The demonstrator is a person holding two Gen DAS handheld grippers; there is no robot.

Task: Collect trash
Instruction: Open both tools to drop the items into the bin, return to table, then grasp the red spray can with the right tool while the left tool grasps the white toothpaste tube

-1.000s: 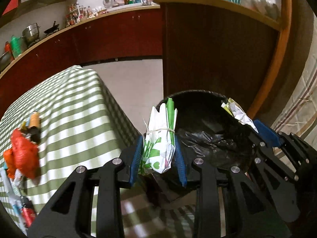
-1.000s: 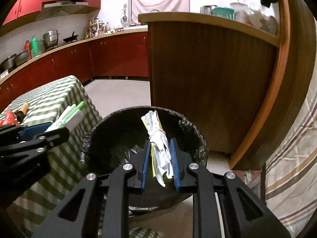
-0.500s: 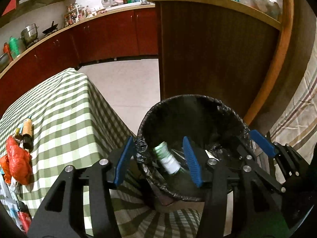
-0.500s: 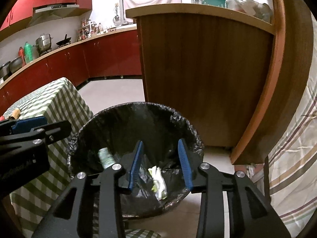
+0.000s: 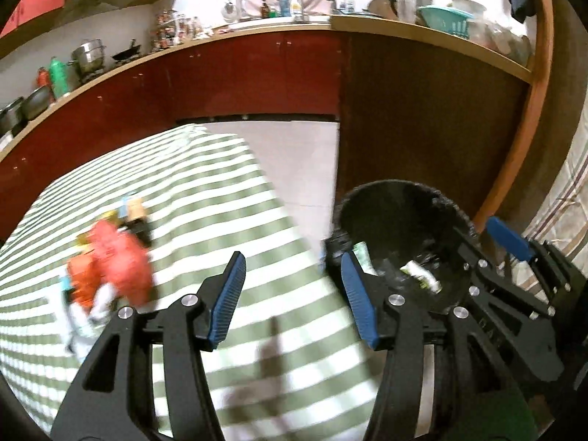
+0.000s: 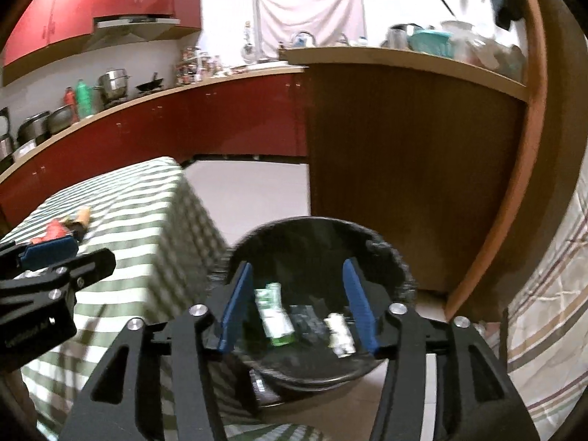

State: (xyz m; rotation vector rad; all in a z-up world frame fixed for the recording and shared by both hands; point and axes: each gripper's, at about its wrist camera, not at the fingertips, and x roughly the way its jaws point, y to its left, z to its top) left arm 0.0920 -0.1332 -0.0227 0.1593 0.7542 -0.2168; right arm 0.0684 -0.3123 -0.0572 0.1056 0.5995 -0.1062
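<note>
Moments after both bundles dropped, the left gripper (image 5: 292,296) and right gripper (image 6: 297,307) spread their fingers, empty and opening, the two paper wads (image 6: 275,312) now inside the black-lined bin (image 6: 389,253), more trash (image 5: 117,261) waiting on the striped table (image 5: 205,191).

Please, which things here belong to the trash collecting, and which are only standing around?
For the job: black-lined trash bin; green-white wrapper and white wrapper inside it; red-orange trash pile on the checked tablecloth; left gripper, right gripper, both empty, jaws opening.

Lying about: steel pots; green bottle; teal basket.
</note>
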